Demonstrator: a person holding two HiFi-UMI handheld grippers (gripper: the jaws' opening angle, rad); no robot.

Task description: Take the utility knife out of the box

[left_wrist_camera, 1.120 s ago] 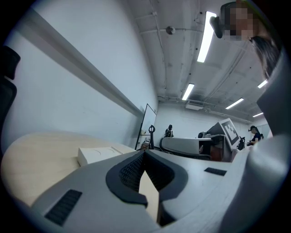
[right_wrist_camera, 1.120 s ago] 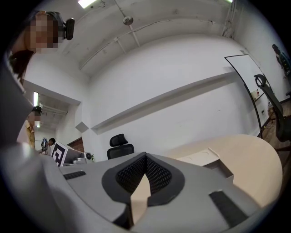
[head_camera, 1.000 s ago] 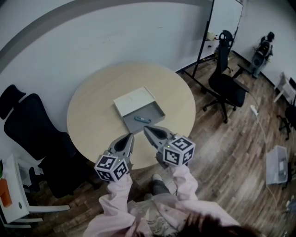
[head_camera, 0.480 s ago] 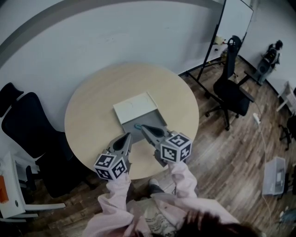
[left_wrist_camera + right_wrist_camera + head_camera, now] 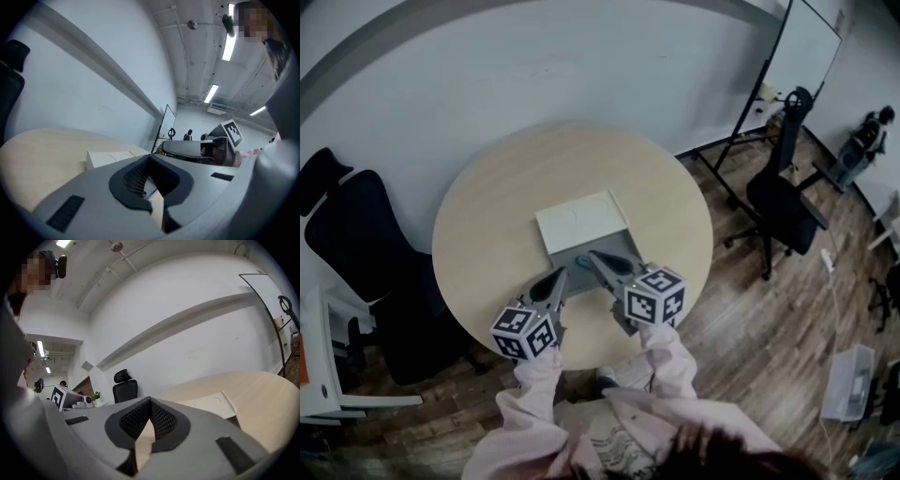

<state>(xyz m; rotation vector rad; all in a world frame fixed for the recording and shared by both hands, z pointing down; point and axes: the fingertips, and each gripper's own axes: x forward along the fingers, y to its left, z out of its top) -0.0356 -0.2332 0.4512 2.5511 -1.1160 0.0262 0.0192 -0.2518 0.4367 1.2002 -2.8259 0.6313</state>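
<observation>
On the round wooden table [image 5: 487, 216] lies a box: its white lid [image 5: 579, 221] is folded back behind the grey tray [image 5: 617, 246]. Only a teal bit of the utility knife [image 5: 578, 258] shows in the tray, just beside the tip of my right gripper [image 5: 592, 254], which is shut and empty over the tray's near edge. My left gripper [image 5: 560, 273] hangs over the table slightly nearer, left of the tray, jaws together with nothing in them. The left gripper view shows that gripper [image 5: 149, 158] with the lid [image 5: 110, 158] beyond; the right gripper view shows that gripper [image 5: 150, 401] and the lid [image 5: 206, 404].
Black office chairs stand left of the table [image 5: 356, 244] and at the right [image 5: 787, 187]. A whiteboard on a stand [image 5: 811, 47] leans by the white wall. A white desk corner [image 5: 319, 375] is at the lower left. The floor is wood.
Both grippers have moved forward toward the box. The right gripper's tip now reaches over the tray's near edge and covers most of the knife.
</observation>
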